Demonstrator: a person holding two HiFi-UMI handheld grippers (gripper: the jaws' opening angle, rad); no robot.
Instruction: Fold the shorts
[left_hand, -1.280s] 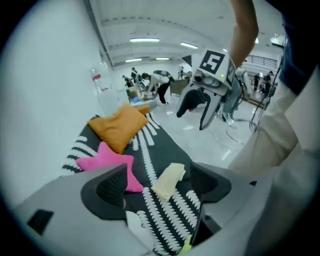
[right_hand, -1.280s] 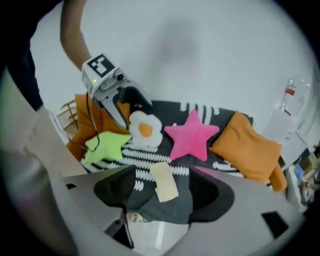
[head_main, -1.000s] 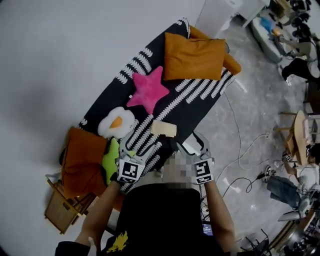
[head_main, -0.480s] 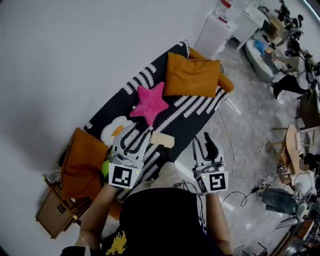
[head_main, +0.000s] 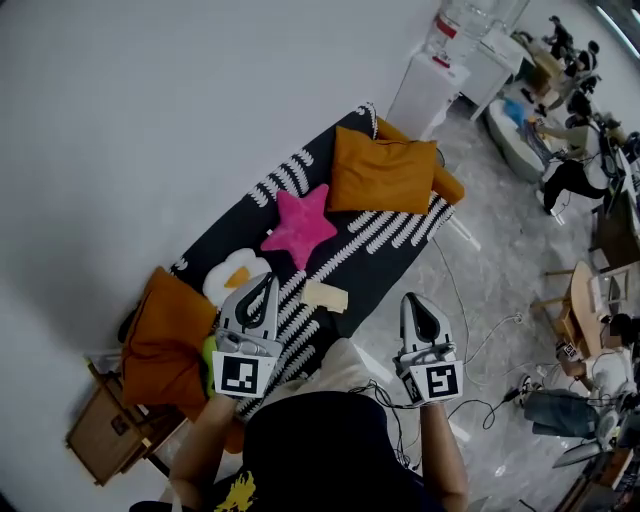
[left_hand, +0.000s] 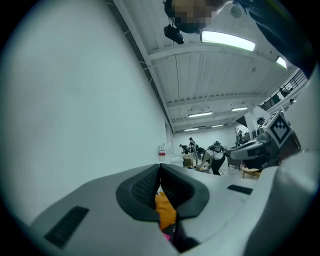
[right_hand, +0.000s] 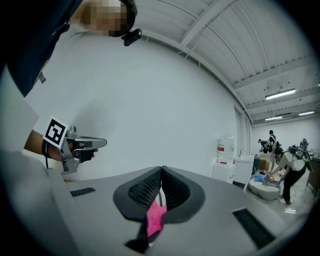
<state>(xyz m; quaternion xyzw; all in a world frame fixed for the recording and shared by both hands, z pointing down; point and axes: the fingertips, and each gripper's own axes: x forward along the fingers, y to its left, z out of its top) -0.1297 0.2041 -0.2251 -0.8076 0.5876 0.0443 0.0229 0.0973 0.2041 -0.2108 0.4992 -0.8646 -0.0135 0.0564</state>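
- White wall (head_main: 150, 120) fills the head view from 9 o'clock round to 12 o'clock; pale marbled floor (head_main: 500, 260) takes the 3 o'clock side.
- Black couch (head_main: 395, 250) with white dashed stripes runs slantwise from 7 o'clock up to 1 o'clock across the middle.
- Large orange cushion (head_main: 385, 172) lies at the couch's 1 o'clock end.
- Second orange cushion (head_main: 170, 335) slumps at the 7 o'clock end, with a wooden frame (head_main: 105, 435) just beyond it at 7 o'clock.
- Pink star pillow (head_main: 300, 225) sits mid-couch, at 8 o'clock from the large cushion.
- Fried-egg pillow (head_main: 232, 278), white with an orange yolk, lies at 8 o'clock from the star.
- Left gripper (head_main: 262, 285) is held out in front of the person. Its jaws have just been closing and now meet, with nothing between them.
- Right gripper (head_main: 418, 300) is held out the same way at 3 o'clock from the left one. Its jaws have also just been closing and are pressed together on nothing.
- Shorts (head_main: 325, 296), a small cream folded rectangle, lie on the couch near its front edge. They appear between the two gripper tips, at 5 o'clock from the star, and neither gripper holds them.
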